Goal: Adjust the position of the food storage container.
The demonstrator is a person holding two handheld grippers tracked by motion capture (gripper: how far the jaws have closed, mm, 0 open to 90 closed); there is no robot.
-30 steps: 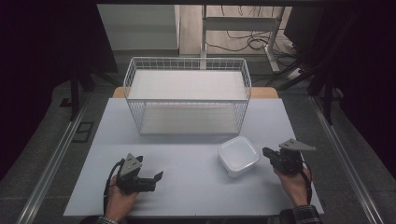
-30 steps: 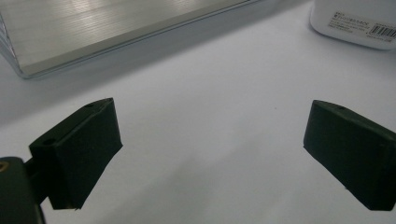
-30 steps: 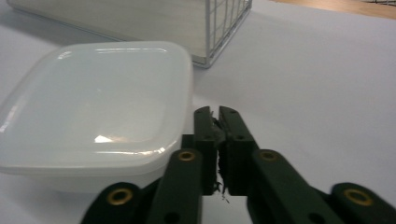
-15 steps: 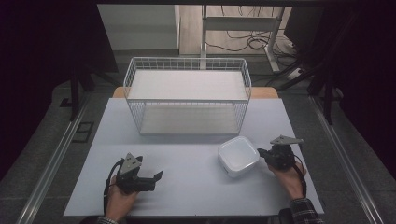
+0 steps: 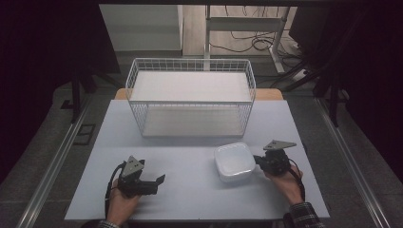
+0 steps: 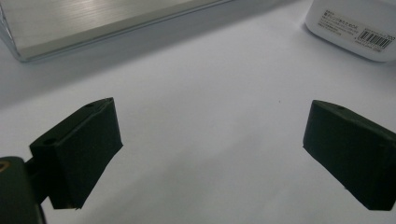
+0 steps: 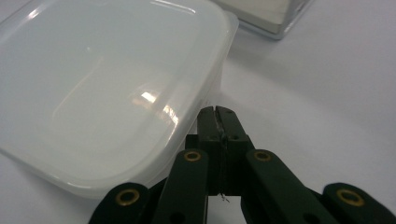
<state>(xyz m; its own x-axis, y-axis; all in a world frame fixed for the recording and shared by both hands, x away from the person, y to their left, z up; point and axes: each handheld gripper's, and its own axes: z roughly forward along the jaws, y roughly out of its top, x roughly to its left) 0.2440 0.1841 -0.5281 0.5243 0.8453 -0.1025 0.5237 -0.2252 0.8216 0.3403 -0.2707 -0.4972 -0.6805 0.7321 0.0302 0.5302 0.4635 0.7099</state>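
Note:
A white lidded plastic container (image 5: 234, 162) lies on the pale table (image 5: 190, 199), in front of the wire basket (image 5: 190, 95). A hand holds my right gripper (image 5: 257, 160) just right of it. In the right gripper view the right gripper (image 7: 218, 114) is shut with nothing between the jaws. Its tips sit right against the side wall of the container (image 7: 107, 84); I cannot tell if they touch. My left gripper (image 5: 159, 182) rests low at the front left, pointing right. In its own view the left gripper (image 6: 210, 140) stands wide open over bare table, with the container (image 6: 355, 23) far off.
The basket is white wire with a pale flat base (image 6: 93, 23) and stands at the back middle of the table. Beyond the table are a dark floor, desk legs and cables (image 5: 247, 42). Bare table surface lies between the two grippers.
My right gripper has moved left and slightly down, up to the container's right side. The container seems to have shifted a little to the left. The left gripper has stayed put.

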